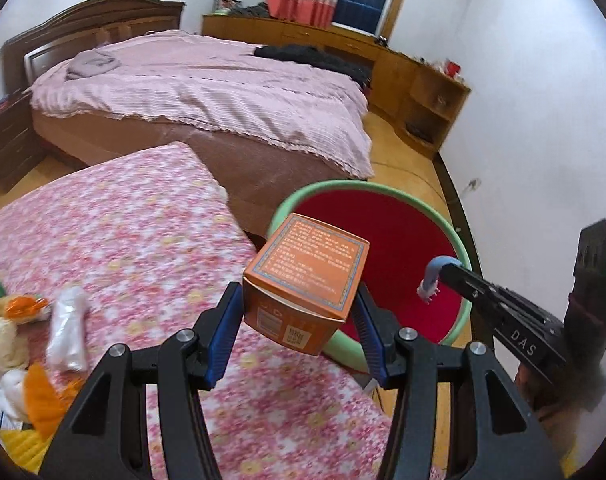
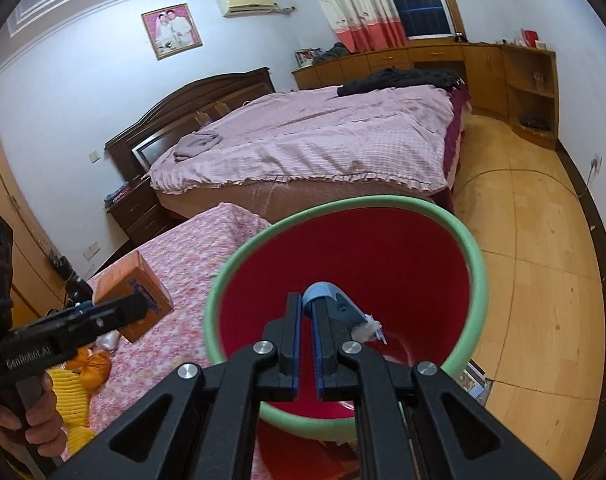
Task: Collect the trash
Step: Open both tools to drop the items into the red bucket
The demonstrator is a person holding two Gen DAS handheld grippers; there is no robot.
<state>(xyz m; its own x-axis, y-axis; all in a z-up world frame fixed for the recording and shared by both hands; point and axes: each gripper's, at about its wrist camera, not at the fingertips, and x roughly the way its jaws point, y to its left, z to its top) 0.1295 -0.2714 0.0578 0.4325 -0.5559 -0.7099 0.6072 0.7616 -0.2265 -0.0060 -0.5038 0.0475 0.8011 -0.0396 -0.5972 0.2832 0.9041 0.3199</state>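
My left gripper (image 1: 299, 300) is shut on an orange cardboard box (image 1: 307, 276), its blue pads pressing both sides. In the right wrist view the orange box (image 2: 119, 276) and left gripper (image 2: 139, 304) hang over the floral surface, just left of the bucket. The red bucket (image 1: 403, 232) with a green rim stands beside that surface. My right gripper (image 2: 306, 304) is shut on a small light-blue plastic piece (image 2: 335, 308) with a white tuft at its end, held over the mouth of the bucket (image 2: 383, 248). From the left wrist view the right gripper (image 1: 443, 272) reaches in from the right.
A pink floral-covered surface (image 1: 143, 240) carries a crumpled white wrapper (image 1: 69, 328), orange scraps (image 1: 39, 404) and a yellow item (image 1: 19, 444) at its near left. Behind stands a bed with a pink cover (image 1: 223, 88). Wooden floor (image 2: 523, 260) lies right of the bucket.
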